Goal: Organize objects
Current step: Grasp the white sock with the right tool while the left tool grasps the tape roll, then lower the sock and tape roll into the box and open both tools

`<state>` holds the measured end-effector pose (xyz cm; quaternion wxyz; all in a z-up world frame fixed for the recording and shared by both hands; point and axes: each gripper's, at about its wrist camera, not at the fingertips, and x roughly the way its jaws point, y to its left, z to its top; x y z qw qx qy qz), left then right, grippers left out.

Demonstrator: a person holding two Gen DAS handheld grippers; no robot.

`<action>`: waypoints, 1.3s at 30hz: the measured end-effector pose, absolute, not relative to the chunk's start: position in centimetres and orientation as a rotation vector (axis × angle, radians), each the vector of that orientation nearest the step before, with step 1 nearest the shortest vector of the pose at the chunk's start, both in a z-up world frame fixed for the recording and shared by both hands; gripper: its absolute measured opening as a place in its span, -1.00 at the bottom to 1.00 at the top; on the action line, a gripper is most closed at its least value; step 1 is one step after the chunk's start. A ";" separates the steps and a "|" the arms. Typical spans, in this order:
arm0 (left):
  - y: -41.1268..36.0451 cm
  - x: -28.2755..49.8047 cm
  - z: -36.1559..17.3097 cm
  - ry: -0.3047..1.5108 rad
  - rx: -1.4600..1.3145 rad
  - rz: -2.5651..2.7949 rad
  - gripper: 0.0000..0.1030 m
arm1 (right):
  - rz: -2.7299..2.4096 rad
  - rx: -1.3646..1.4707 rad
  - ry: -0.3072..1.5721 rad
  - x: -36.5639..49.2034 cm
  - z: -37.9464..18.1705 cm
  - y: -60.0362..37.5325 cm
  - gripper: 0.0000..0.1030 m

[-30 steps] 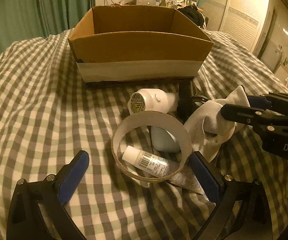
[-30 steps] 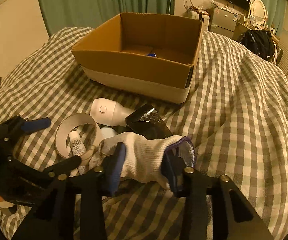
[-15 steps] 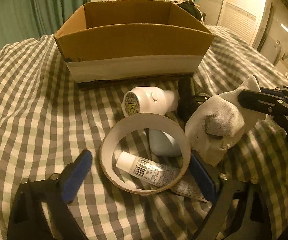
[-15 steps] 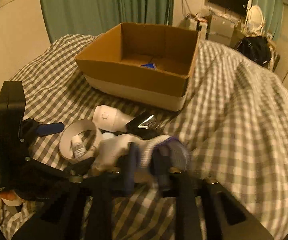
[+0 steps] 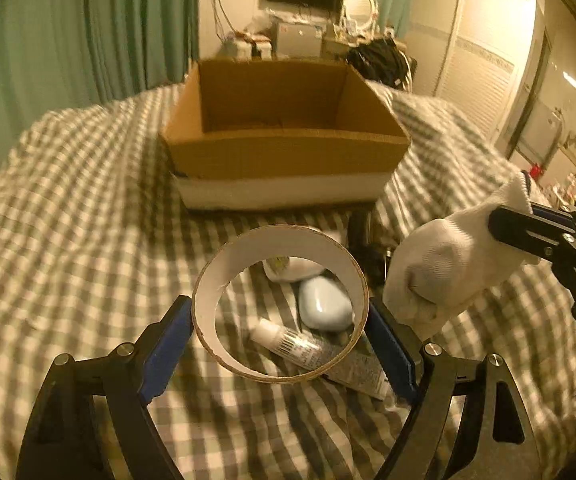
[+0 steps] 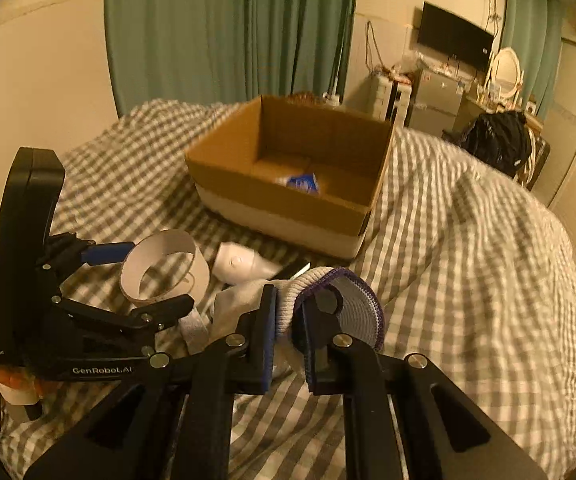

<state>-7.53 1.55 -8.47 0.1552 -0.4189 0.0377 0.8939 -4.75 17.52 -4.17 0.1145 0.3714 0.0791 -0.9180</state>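
My left gripper (image 5: pixel 279 344) is shut on a white cardboard tape ring (image 5: pixel 247 256) and holds it above the checked bedspread; the ring also shows in the right wrist view (image 6: pixel 191 264). My right gripper (image 6: pixel 285 320) is shut on a white knit glove (image 6: pixel 288 300) near its purple-edged cuff; the glove hangs in the air at the right of the left wrist view (image 5: pixel 444 264). An open cardboard box (image 5: pixel 283 148) stands further back on the bed, with a blue item (image 6: pixel 304 182) inside.
On the bedspread lie a white tube with a barcode (image 5: pixel 300 344), a pale blue oval object (image 5: pixel 324 304), a white round device (image 6: pixel 239 266) and a black item (image 5: pixel 362 236). A black bag (image 6: pixel 496 144) lies beyond the bed.
My left gripper closed on the tape ring and lifted it off the bed. My right gripper closed on the glove and raised it. Both views now sit higher and further from the box.
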 end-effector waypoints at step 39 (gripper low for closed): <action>5.1 -28.4 -5.6 0.224 -1.069 2.716 0.69 | -2.695 1.065 0.182 -29.1 -3.5 18.4 -0.79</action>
